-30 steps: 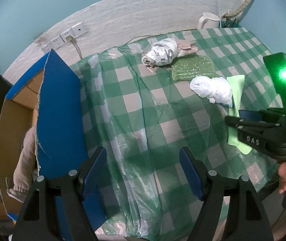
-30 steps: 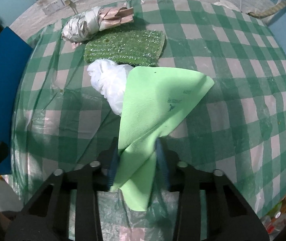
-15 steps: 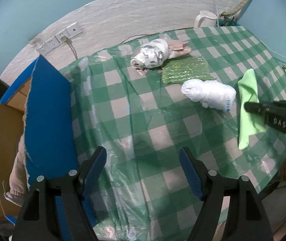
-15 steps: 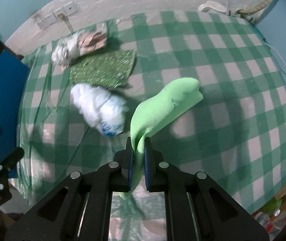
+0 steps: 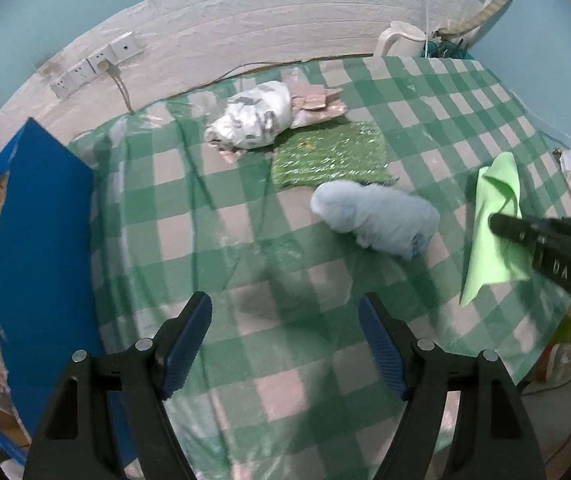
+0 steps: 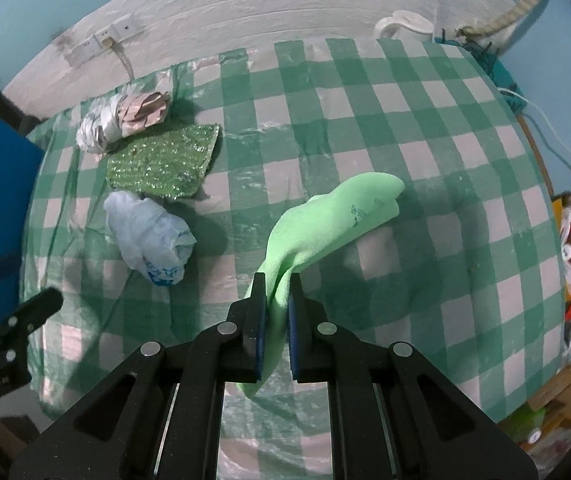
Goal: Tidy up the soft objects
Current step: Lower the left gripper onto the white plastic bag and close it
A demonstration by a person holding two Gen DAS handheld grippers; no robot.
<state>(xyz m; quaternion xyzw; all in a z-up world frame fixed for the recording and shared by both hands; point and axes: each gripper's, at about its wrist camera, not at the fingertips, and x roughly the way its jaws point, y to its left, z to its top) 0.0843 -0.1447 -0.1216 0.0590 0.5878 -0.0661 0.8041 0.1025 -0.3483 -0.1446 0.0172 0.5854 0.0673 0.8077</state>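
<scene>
Now the light green soft cloth hangs clamped between the two blue-padded fingers of the right gripper, lifted off the table, its loose upper end bulging toward the far edge and its lower tail drooping below the fingers near the table's front edge. Its jaws have just closed onto the cloth and press it tight. From the left wrist view the same cloth shows at the table's right side, pinched by that black tool. Left of it, the crumpled pale blue plastic bag with blue print lies on the green-and-white checked tablecloth, well apart from the cloth. Just beyond the bag, the flat glittery green sequinned pad lies touching or nearly touching it, and at the pad's far left corner sits the silver-and-white crinkled bundle with pinkish folded paper against it, near the table's back edge. The left gripper hovers over the front of the table with its fingers spread wide and nothing between them. A blue cardboard box flap stands at the table's left edge. A white kettle sits by the back right corner.
</scene>
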